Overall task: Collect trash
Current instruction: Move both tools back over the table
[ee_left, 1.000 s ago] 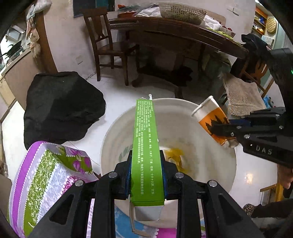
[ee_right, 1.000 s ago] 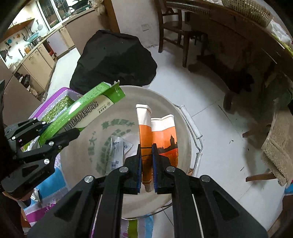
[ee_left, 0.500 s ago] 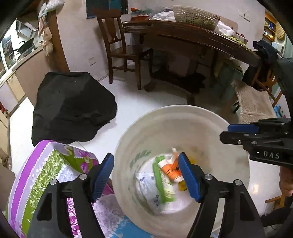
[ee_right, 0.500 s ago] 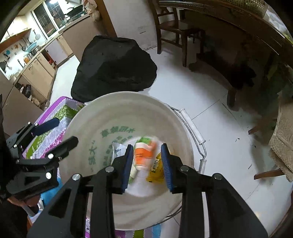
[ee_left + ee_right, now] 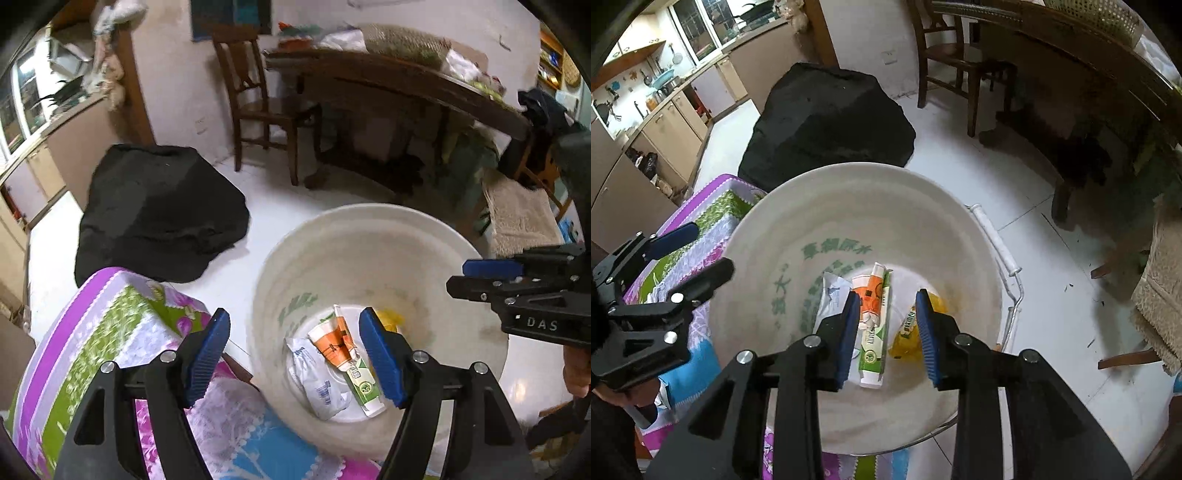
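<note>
Trash [image 5: 873, 314] in white bucket [image 5: 923, 206], both tools [image 5: 295, 354] [image 5: 888, 325] open, empty

"DAS" on right gripper [image 5: 491, 275]

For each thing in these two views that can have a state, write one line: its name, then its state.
left gripper: open, holding nothing
right gripper: open, holding nothing
white bucket: upright, trash at its bottom
green box: lying flat in bucket
orange carton: crumpled, atop the green box
bucket handle: folded down
</note>
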Demonstrator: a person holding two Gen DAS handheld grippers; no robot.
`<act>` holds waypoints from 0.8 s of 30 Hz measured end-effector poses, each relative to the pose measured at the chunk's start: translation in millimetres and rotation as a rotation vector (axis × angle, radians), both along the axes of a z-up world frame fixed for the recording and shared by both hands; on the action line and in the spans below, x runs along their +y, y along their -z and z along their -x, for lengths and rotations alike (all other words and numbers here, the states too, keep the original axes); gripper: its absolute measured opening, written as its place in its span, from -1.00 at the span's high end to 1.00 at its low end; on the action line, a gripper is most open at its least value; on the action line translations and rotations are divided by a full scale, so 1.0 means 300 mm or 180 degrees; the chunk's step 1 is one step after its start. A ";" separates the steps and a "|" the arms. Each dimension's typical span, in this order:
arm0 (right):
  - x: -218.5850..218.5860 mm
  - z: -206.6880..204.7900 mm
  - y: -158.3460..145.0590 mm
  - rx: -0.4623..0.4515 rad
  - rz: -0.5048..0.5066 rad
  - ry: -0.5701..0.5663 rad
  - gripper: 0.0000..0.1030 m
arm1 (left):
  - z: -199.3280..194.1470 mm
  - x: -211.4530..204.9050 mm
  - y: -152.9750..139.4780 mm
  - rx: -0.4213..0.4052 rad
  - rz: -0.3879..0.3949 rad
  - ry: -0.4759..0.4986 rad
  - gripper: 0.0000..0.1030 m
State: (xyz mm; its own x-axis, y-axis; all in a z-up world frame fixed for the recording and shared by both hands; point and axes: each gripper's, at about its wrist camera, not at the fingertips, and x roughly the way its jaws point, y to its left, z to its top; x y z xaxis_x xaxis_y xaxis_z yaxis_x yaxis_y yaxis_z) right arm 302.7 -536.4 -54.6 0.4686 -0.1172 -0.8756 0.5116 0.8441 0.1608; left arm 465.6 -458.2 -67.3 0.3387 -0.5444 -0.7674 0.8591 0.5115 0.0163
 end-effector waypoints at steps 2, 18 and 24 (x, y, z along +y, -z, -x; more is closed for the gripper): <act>0.026 0.014 -0.004 -0.0088 0.0049 -0.0007 0.42 | 0.019 0.051 -0.023 -0.0119 0.0083 -0.0077 -0.41; 0.635 0.097 0.004 -0.1070 0.1253 -0.0783 0.42 | 0.071 0.829 -0.083 -0.0540 0.0475 -0.0957 -0.41; 0.842 0.077 0.033 -0.1268 0.1141 -0.1309 0.42 | 0.115 1.198 -0.102 -0.0754 0.0595 -0.1400 -0.42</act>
